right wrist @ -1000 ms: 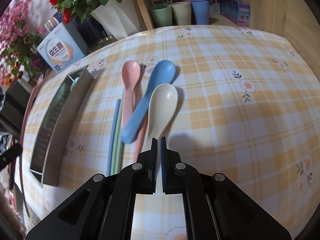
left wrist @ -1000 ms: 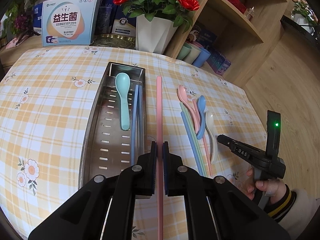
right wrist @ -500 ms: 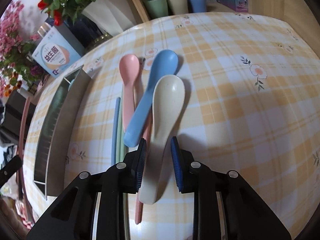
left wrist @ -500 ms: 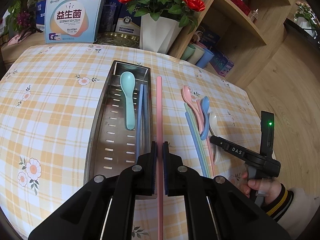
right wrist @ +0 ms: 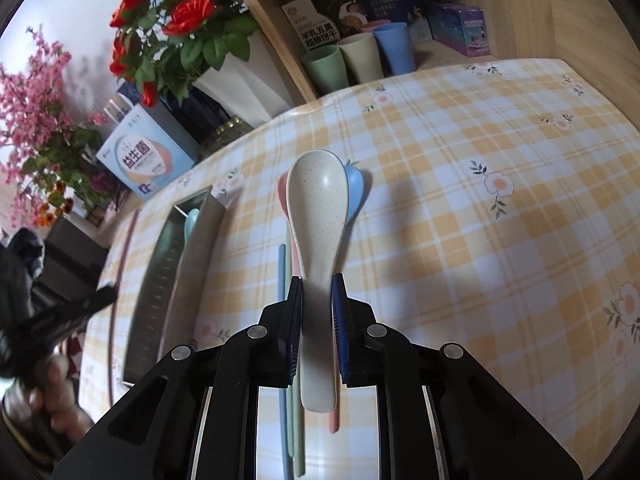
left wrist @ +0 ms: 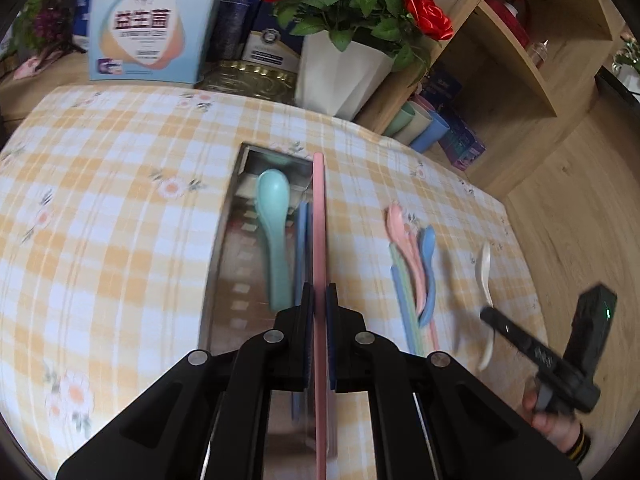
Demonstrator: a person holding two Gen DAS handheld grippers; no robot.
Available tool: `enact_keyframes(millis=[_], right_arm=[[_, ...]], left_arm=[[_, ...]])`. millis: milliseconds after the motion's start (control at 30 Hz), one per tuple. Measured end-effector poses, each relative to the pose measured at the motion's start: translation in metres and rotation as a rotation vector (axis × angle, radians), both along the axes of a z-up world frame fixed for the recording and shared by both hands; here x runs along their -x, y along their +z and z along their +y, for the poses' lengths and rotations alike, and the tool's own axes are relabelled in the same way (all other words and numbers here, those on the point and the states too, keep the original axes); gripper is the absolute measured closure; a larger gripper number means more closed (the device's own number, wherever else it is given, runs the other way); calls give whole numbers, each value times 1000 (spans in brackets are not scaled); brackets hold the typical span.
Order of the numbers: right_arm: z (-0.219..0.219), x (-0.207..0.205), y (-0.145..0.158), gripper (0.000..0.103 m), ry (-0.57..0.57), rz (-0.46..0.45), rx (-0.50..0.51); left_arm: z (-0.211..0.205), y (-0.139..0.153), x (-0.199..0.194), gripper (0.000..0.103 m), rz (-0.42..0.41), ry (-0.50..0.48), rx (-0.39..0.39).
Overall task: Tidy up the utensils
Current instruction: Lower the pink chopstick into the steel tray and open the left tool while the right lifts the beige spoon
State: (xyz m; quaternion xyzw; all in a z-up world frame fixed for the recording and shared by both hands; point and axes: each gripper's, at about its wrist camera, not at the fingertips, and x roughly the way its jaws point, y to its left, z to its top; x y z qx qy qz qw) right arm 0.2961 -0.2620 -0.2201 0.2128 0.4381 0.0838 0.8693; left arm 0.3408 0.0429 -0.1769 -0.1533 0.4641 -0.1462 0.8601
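Right wrist view: the right gripper [right wrist: 316, 320], whose jaws have just been closing, now clamps the cream spoon [right wrist: 318, 216], lifted off the surface [right wrist: 480, 240], bowl pointing away. The left gripper [left wrist: 319, 320] grips the pink chopstick [left wrist: 319, 232], shifted lengthwise over the tray [left wrist: 224, 240]. Box lettering is unreadable.
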Motion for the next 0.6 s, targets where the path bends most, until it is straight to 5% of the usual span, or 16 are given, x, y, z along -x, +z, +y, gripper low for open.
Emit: enact_keyframes(millis=[200,600], right_arm=[[-14,7,4,88,-31,0,-13],[-32,12,-1,88,-75,20,-37]], left_arm=[[-10,-26,-46,97,73,-35,-6],[-13,-59,-61,97,166,-32,-50]])
